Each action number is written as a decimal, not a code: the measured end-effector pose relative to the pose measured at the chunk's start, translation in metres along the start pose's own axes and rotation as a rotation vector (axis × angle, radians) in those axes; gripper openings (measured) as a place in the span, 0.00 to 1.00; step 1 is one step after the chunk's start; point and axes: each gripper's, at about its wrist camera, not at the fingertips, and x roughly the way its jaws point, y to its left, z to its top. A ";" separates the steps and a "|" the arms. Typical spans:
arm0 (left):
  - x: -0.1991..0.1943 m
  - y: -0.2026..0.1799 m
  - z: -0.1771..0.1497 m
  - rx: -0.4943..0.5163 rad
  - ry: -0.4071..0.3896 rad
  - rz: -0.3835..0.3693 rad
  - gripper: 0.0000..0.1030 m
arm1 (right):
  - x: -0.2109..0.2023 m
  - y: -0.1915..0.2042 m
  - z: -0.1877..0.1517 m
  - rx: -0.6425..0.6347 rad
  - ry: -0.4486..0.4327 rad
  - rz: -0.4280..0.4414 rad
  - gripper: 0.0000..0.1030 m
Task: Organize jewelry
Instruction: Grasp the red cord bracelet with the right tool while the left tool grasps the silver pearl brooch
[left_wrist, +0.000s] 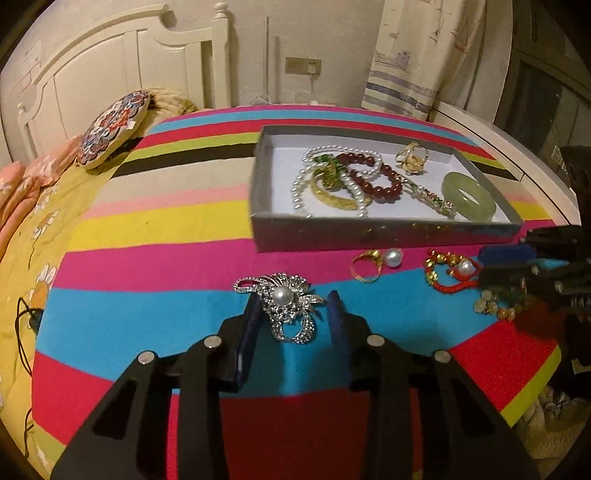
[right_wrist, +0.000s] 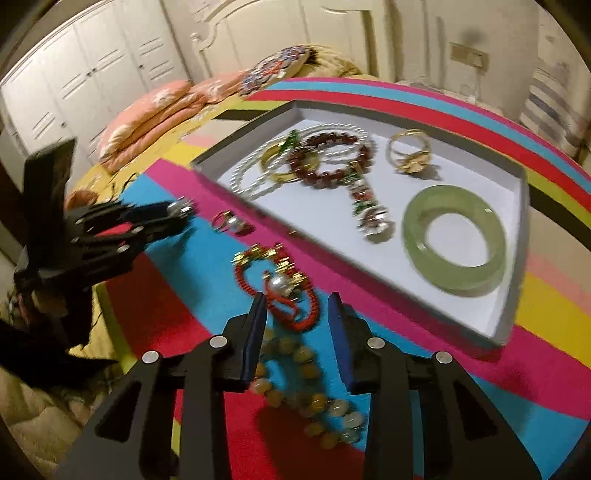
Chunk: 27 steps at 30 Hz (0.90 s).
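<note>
On the striped cloth (left_wrist: 166, 266) lies a silver rhinestone brooch with a pearl (left_wrist: 288, 306). My left gripper (left_wrist: 293, 306) has its blue pads against both sides of it; it also shows at the left of the right wrist view (right_wrist: 181, 218). My right gripper (right_wrist: 297, 306) stands over a red cord bracelet with gold charms and a pearl (right_wrist: 280, 284); the left pad touches the cord, the right pad stands clear. The grey box (left_wrist: 369, 232) holds pearls, red beads, gold pieces and a jade bangle (left_wrist: 480, 214).
A gold ring with a pearl (left_wrist: 365, 267) lies in front of the box. A strand of yellow-green beads (right_wrist: 306, 369) runs under my right gripper. A round patterned cushion (left_wrist: 114, 127) and pink pillows (right_wrist: 155, 114) lie by the headboard. The bed's edge drops off at the right.
</note>
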 end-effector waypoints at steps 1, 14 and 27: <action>-0.002 0.002 -0.002 0.000 0.000 0.005 0.35 | 0.000 -0.001 0.001 0.005 0.001 -0.007 0.30; -0.008 0.001 -0.008 0.016 -0.022 -0.015 0.35 | 0.011 0.033 0.002 -0.177 0.090 -0.189 0.06; -0.027 0.007 -0.005 0.034 -0.083 0.015 0.35 | -0.023 0.065 0.018 -0.292 -0.082 -0.247 0.05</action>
